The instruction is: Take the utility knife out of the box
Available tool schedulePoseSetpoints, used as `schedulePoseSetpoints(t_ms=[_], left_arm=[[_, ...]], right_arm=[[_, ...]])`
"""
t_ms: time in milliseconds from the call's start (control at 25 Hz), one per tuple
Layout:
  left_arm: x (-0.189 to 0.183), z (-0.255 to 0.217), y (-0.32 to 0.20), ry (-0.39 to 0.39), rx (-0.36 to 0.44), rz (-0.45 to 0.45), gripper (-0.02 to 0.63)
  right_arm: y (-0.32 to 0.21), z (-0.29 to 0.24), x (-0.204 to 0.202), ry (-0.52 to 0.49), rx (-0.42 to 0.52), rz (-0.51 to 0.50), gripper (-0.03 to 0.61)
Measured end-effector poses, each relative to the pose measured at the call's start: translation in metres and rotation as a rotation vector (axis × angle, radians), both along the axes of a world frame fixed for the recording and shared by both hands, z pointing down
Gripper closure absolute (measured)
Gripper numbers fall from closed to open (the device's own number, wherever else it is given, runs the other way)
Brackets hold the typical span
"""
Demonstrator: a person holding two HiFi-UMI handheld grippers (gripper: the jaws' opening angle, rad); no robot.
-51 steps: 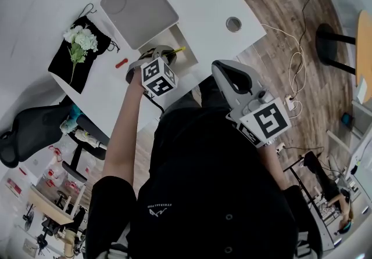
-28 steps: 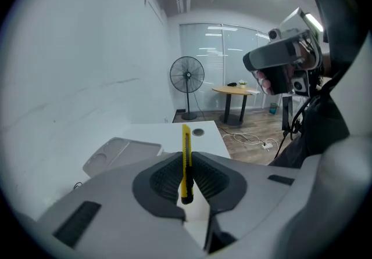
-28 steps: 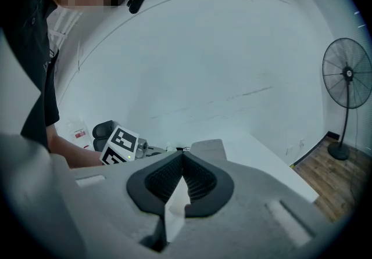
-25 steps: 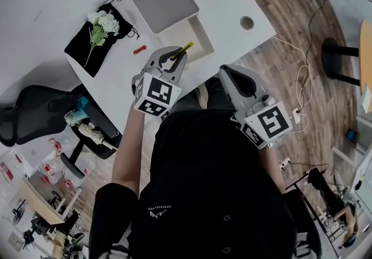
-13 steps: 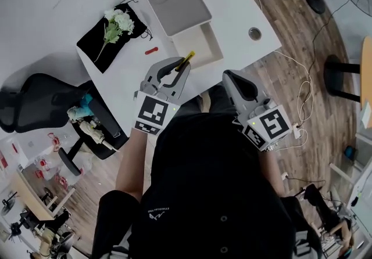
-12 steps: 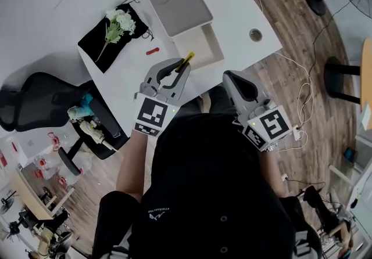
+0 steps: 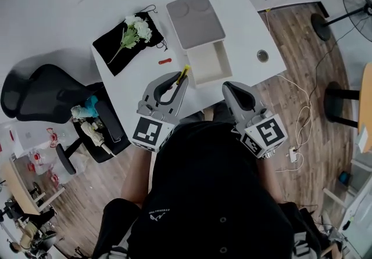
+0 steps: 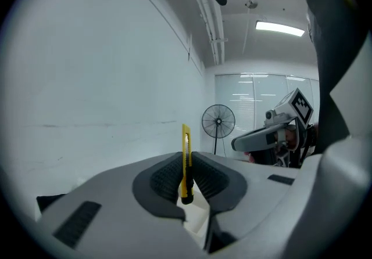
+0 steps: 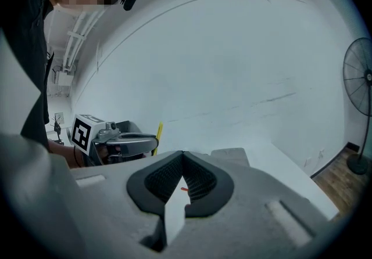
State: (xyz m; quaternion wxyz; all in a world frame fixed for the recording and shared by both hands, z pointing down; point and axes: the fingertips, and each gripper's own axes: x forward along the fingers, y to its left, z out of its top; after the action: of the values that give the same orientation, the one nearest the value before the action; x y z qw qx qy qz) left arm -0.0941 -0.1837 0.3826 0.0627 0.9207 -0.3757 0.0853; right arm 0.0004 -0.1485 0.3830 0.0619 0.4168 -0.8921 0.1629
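The white table [image 7: 250, 25] fills the upper middle of the head view, with the open box [image 7: 210, 65] on it below its gray lid [image 7: 195, 13]. At the box's lower left corner the left gripper [image 7: 177, 78] pinches the yellow knife [image 7: 185, 71] by its lower end, outside the box, while the right gripper [image 7: 231, 88] is closed on nothing. The knife looks light, stiff and smooth, so I judge the ribbed pads [image 8: 165, 173] belong flat on its 2 broad handle faces, away from the blade.

Left tool [image 7: 179, 76] held left of centre in the head view, pointing toward the upper edge, clamped on an upright utility knife [image 8: 186, 162]. Right tool [image 7: 228, 87] level beside it, just right of centre, jaws closed together, empty. Marker cubes facing the camera.
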Motion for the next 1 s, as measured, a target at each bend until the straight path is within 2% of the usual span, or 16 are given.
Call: schedulePoseSetpoints(t_ms=[440,680,1000], left_arm=[[-0.006,-0.040,-0.005,0.097,0.060,-0.037,0.566],[-0.009,-0.071,-0.008,0.145,0.125,-0.073,0.566],[-0.006,-0.120,-0.015,0.133,0.219,-0.106,0.566]], right_arm=[[-0.012,-0.020,-0.012,0.001,0.042,-0.043,0.574],[-0.020,-0.042,-0.011,0.007,0.097,-0.045,0.574],[-0.032,-0.095,0.012,-0.044,0.164,-0.003,0.574]])
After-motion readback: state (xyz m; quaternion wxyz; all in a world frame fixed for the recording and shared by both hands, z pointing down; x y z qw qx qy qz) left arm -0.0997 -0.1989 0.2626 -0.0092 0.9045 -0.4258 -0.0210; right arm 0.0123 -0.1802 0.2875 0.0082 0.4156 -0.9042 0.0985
